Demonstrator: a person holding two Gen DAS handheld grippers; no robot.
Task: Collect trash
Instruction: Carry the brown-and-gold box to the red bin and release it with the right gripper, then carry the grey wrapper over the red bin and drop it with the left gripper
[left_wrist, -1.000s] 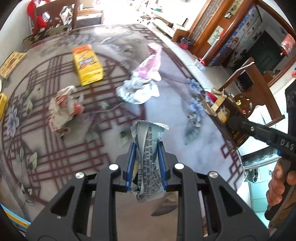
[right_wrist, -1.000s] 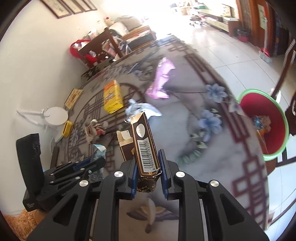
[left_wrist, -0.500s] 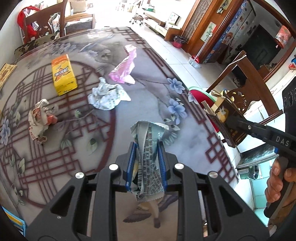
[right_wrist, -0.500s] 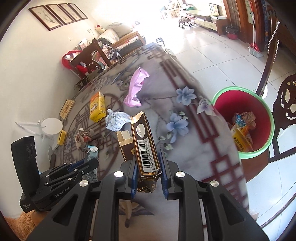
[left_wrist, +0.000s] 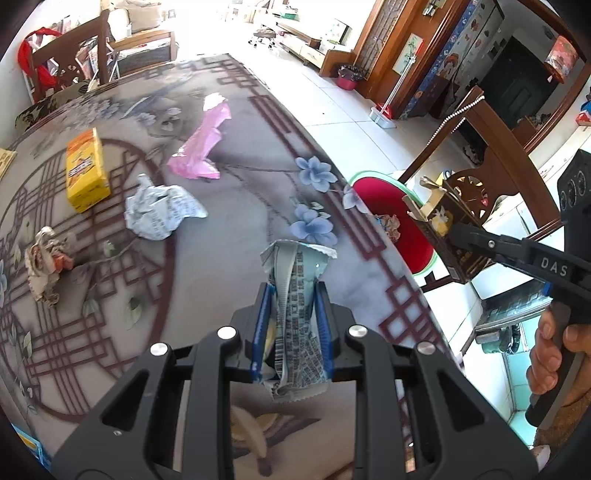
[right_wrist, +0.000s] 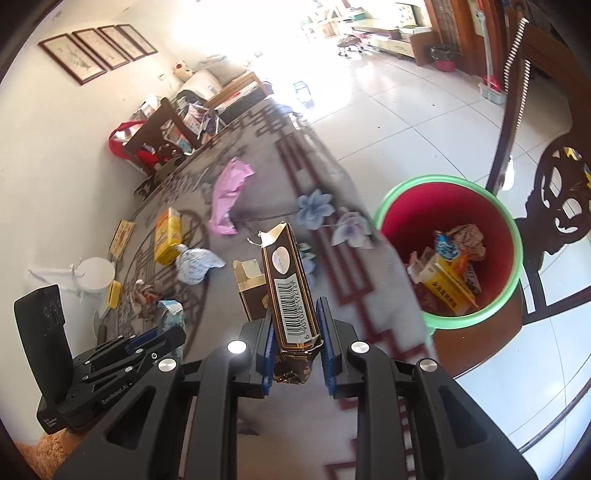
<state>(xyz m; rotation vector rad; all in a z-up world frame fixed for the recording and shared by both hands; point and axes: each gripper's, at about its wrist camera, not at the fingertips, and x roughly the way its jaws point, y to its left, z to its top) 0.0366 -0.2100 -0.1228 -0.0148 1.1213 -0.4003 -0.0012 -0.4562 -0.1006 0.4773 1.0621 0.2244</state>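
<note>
Carrying 2 pieces of trash toward the red bin (right_wrist: 448, 254), now far closer than a second ago and fully in the right wrist view beside the table (left_wrist: 221, 229) edge. Left gripper (left_wrist: 291, 314) clamped on a crumpled printed wrapper (left_wrist: 297, 295); right gripper (right_wrist: 295, 332) clamped on a brown carton (right_wrist: 290, 284). Nearly over the rim, so probably dropping next. Remaining on the table: pink wrapper (left_wrist: 201, 144), yellow box (left_wrist: 85, 170), 2 crumpled wads.

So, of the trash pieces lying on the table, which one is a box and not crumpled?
The yellow box at the far left. The pink wrapper, the silver printed wrapper and the beige wad are all crumpled.
</note>
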